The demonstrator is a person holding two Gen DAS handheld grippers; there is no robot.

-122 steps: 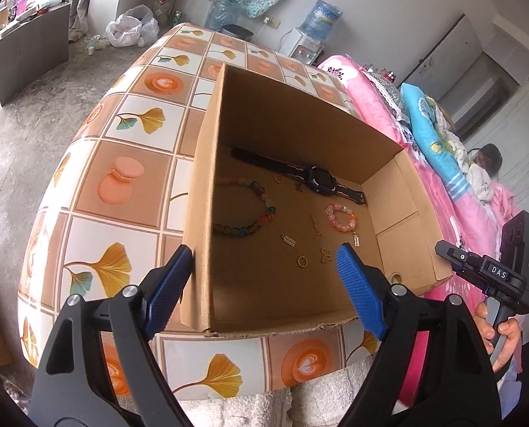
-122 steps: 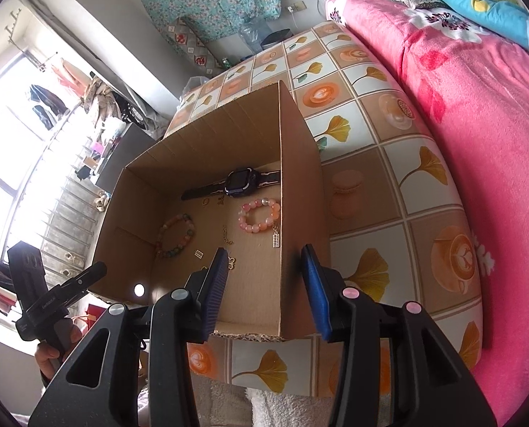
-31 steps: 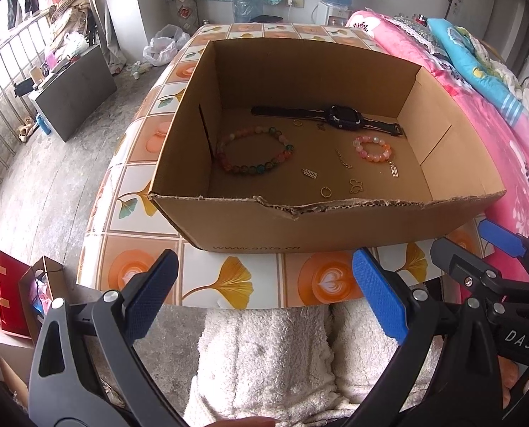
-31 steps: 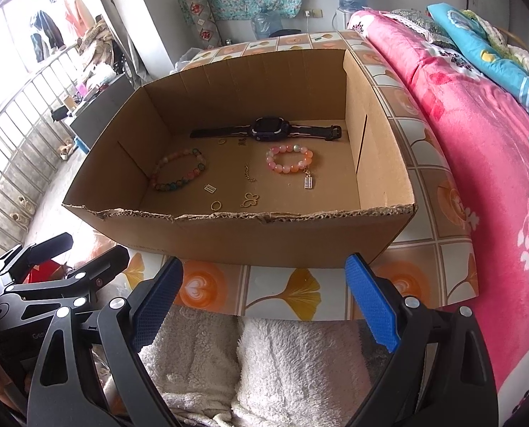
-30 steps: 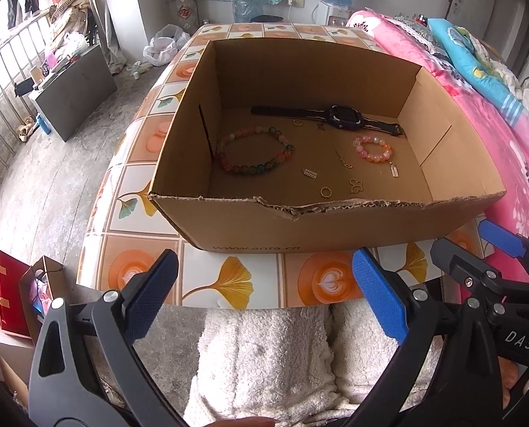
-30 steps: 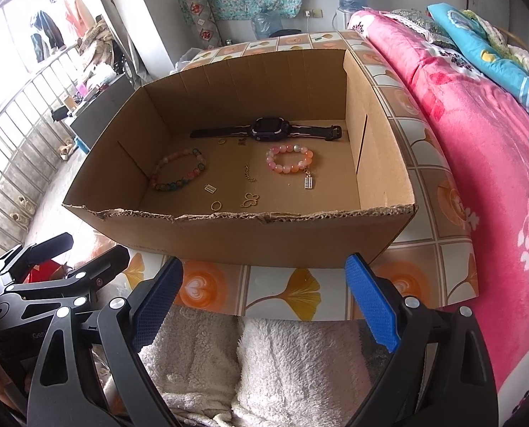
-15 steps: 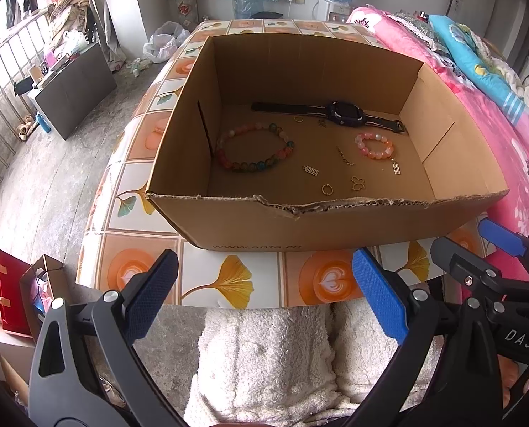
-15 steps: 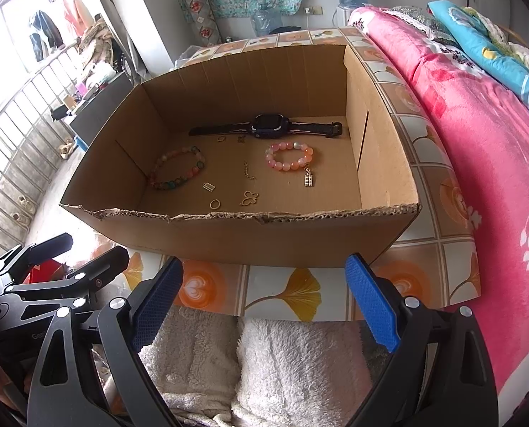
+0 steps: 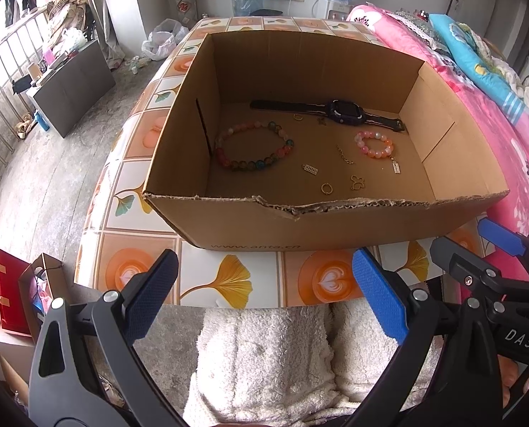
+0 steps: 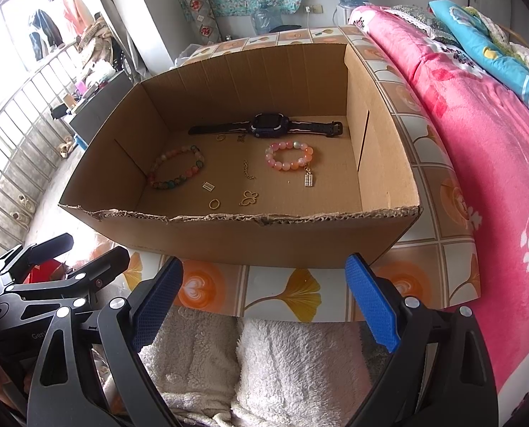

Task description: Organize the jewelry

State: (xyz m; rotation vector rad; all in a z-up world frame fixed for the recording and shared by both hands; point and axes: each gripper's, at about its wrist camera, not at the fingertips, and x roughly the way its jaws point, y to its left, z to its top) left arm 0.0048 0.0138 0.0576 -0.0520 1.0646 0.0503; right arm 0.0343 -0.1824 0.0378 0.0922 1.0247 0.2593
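On the tiled table point(image 9: 229, 281) stood an open cardboard box point(image 9: 250, 227), and every piece of jewelry lay on its floor. Toward the box's left wall lay the multicolored bead bracelet point(image 9: 252, 146); along its far wall stretched the black smartwatch point(image 9: 346, 110). A small gold ring point(image 9: 326, 188) and a gold butterfly charm point(image 9: 357, 182) sat close to the box's torn near edge, with a short gold chain point(image 9: 345, 154) just beyond them. Toward the box's right wall lay the pink bead bracelet point(image 9: 373, 144). Outside the box's near wall, the left claw point(image 9: 264, 295) hovered spread wide and empty; beside it, the right claw point(image 10: 264, 300) hung equally wide, gripping nothing.
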